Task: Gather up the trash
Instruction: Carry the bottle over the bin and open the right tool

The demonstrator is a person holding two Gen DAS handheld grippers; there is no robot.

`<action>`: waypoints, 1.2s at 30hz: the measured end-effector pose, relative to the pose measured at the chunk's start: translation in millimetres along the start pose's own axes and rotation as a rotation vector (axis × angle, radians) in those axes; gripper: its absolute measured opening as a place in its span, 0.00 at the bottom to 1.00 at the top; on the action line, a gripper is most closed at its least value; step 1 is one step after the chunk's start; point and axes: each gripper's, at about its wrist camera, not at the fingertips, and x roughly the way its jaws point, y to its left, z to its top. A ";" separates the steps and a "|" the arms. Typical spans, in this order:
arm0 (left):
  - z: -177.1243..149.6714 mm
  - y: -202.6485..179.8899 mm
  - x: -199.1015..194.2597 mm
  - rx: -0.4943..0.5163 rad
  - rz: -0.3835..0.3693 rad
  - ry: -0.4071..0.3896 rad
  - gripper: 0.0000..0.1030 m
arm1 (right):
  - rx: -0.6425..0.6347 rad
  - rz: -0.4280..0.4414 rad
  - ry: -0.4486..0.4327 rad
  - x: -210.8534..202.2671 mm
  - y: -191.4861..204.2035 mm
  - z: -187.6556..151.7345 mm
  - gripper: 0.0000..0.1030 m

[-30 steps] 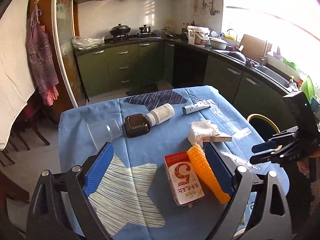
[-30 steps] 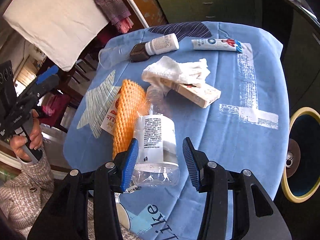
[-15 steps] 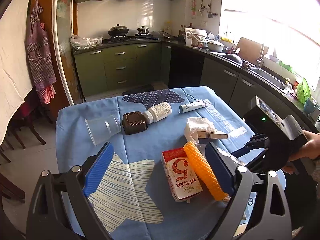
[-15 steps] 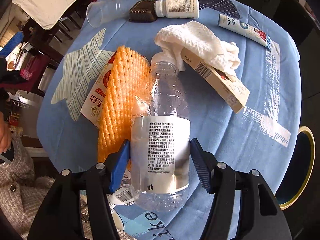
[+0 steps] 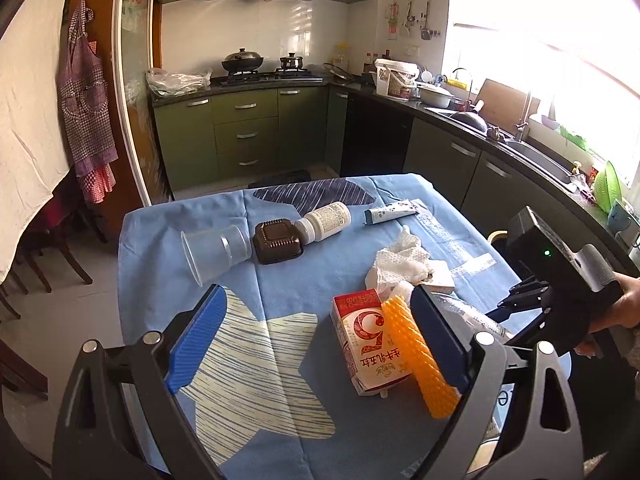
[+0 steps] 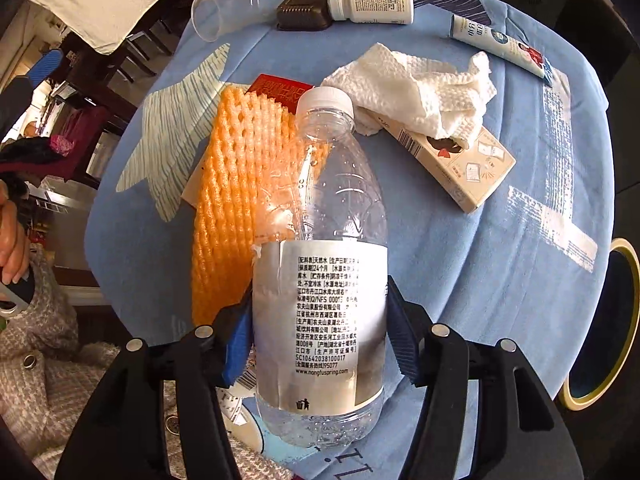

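Now right claw (image 6: 318,336) closing around clear ribbed plastic bottle (image 6: 324,240); left claw (image 5: 316,334) apart, empty.

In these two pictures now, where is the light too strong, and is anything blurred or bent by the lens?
Left wrist view: the window is blown out to white, and the door frame bows from fisheye distortion. Right wrist view: sunlight glares on the paper towel and glints on the clear bottle, whose label text stays sharp; the table edge curves strongly.
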 end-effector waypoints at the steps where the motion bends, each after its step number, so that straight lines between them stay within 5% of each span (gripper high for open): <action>1: -0.6 -1.1 -0.3 0.003 -0.001 0.000 0.86 | 0.003 0.005 -0.010 -3.3 0.2 -3.0 0.56; 10: -1.6 -5.6 -3.7 0.015 0.000 0.001 0.86 | 0.088 0.063 -0.142 -57.6 -26.7 -28.8 0.57; 18: -3.1 -14.2 1.5 0.036 0.001 0.021 0.86 | 0.354 -0.051 -0.287 -111.5 -132.7 -67.0 0.57; 25: -0.7 -30.3 10.6 0.059 -0.007 0.047 0.86 | 0.615 -0.243 -0.245 -92.3 -253.0 -108.7 0.57; 36: 1.1 -48.8 20.1 0.095 0.007 0.085 0.88 | 0.784 -0.238 -0.128 -37.9 -353.3 -105.4 0.58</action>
